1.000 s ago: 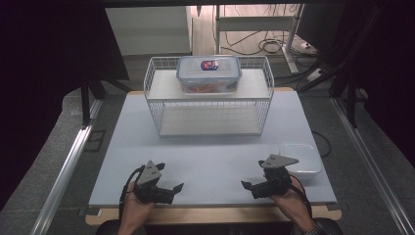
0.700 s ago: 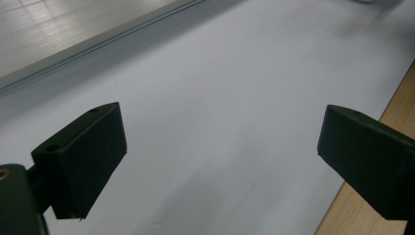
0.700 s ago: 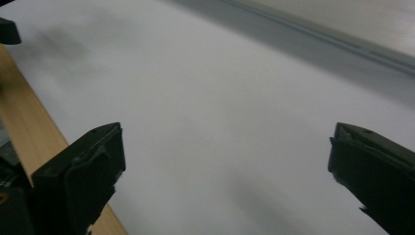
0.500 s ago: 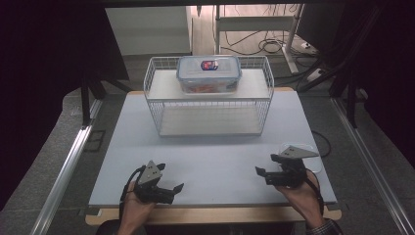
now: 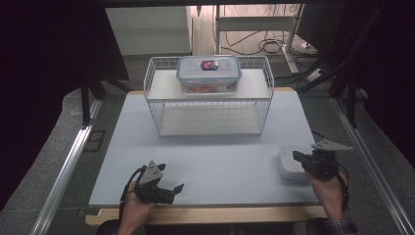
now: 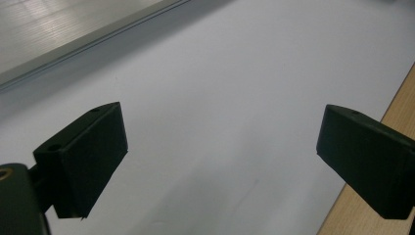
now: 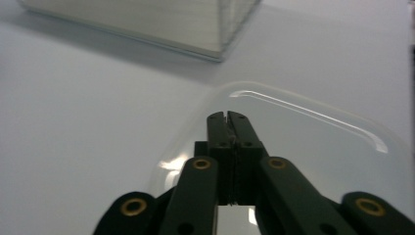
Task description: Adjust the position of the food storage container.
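The clear plastic lid lies flat on the white table top at about four o'clock from the middle of it, close to the right edge; in the right gripper view its rounded rim catches the light just past the jaw tips. By the look of it, it is thin, light and a little springy — smooth too, so a loose hold could let it slide; lying flat, it offers only its raised rim, and I would take it there, at the near edge, one jaw under the lip and one on top.

The right gripper hovers over the lid's right half, its jaws just brought together and now pressed flat against each other with nothing between them; they must part again before any grab. The left gripper rests at seven o'clock near the front edge, jaws spread wide over bare table.

At twelve o'clock stands a white wire rack with a lidded food box on its top shelf; the lower shelf looks bare. Between lid and rack the table is open — plenty of room to lift and carry; the risks are the right edge, close to the lid, and the rack's wire sides.
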`<state>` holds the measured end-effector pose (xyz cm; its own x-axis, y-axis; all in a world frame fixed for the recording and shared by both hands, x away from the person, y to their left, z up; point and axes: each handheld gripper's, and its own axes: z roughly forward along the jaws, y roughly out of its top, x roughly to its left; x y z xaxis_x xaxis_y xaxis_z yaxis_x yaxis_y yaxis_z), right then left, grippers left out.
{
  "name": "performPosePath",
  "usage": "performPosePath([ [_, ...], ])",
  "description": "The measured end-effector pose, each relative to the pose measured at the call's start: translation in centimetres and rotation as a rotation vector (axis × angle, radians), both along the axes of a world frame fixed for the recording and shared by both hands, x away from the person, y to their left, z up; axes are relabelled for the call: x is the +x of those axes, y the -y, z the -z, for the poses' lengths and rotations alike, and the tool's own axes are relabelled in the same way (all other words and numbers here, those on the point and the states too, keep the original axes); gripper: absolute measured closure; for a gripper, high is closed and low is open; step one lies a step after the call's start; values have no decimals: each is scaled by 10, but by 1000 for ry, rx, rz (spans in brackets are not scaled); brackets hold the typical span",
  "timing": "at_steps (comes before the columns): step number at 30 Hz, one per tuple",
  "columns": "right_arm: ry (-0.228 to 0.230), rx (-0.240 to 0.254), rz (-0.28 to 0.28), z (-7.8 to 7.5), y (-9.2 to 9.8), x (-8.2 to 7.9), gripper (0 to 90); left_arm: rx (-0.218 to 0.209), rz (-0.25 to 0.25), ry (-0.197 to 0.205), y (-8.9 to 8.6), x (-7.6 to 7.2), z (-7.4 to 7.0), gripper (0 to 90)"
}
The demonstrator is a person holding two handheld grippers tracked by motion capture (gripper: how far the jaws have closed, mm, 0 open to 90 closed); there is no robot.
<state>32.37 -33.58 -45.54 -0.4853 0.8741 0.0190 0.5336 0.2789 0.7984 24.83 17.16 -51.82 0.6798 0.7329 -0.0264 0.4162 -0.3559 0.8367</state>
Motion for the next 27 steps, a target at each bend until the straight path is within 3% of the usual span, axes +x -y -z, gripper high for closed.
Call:
performPosePath([
  [2,1,-3,19,-1,5,1,896,0,0,-1,0,0,0,45],
  [8,17,-20,151,-2,41,4,897,5,-3,-8,0,1,1,45],
  [12,16,-19,191,0,54,5,897,5,-4,-8,0,1,1,45],
  [19,-7,-37,218,6,64,7,897,11,-6,-11,0,1,2,45],
  [27,-12,-39,221,7,61,7,897,19,-3,-14,1,2,2,45],
])
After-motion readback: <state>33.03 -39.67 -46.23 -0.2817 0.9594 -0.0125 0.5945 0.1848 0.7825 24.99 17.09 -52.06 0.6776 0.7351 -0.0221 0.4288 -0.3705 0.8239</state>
